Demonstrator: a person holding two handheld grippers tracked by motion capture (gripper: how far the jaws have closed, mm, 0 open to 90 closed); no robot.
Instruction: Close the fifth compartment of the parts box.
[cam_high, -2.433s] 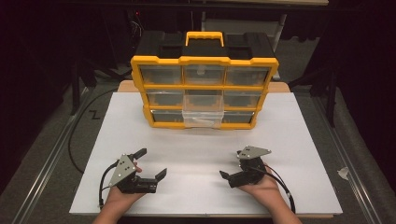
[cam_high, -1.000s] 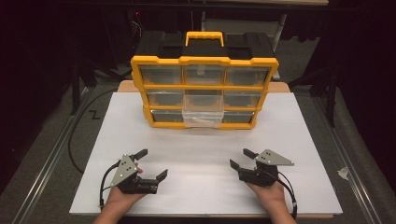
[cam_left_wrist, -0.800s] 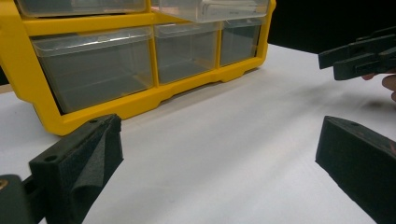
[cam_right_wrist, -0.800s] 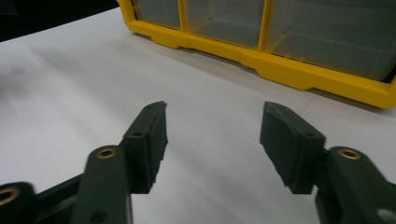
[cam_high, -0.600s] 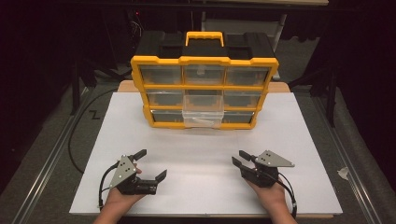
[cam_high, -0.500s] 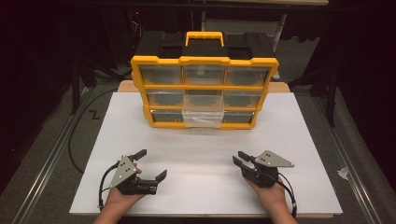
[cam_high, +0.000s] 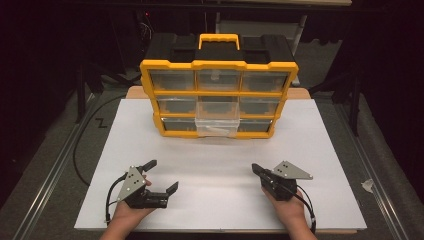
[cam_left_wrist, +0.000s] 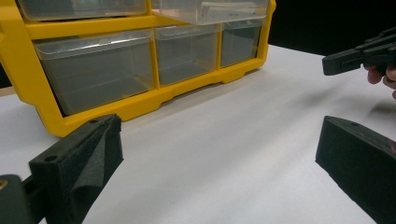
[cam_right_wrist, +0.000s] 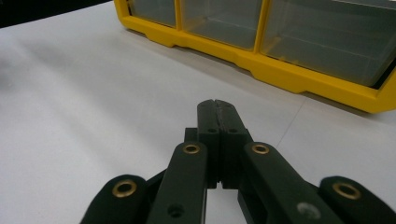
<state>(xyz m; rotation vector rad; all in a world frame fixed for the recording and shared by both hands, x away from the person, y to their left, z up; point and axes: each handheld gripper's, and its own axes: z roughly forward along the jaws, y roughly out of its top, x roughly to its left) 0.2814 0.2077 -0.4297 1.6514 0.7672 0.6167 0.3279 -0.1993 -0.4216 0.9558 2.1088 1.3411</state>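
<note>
A yellow and black drawer organiser (cam_high: 218, 92) with clear drawers stands at the back of the white table top (cam_high: 220, 165). Its bottom middle drawer (cam_high: 217, 127) is pulled out a little. My left gripper (cam_high: 161, 176) rests near the front left of the table, jaws wide open and empty; in the left gripper view its pads (cam_left_wrist: 84, 158) frame bare table before the organiser (cam_left_wrist: 140, 60). My right gripper (cam_high: 256, 169) sits at the front right; its jaws have just been closing and now meet, pads (cam_right_wrist: 218, 116) pressed together with nothing between them. The organiser (cam_right_wrist: 261, 42) lies beyond.
The white board ends close behind both hands at the front edge (cam_high: 220, 231). Dark floor and metal rails (cam_high: 50, 175) flank the table. A cable (cam_high: 80, 145) loops on the floor at the left. The right gripper's tip (cam_left_wrist: 355, 56) shows far off in the left gripper view.
The right gripper's jaws have come together from a spread stance. The left gripper and both hands have stayed where they were.
</note>
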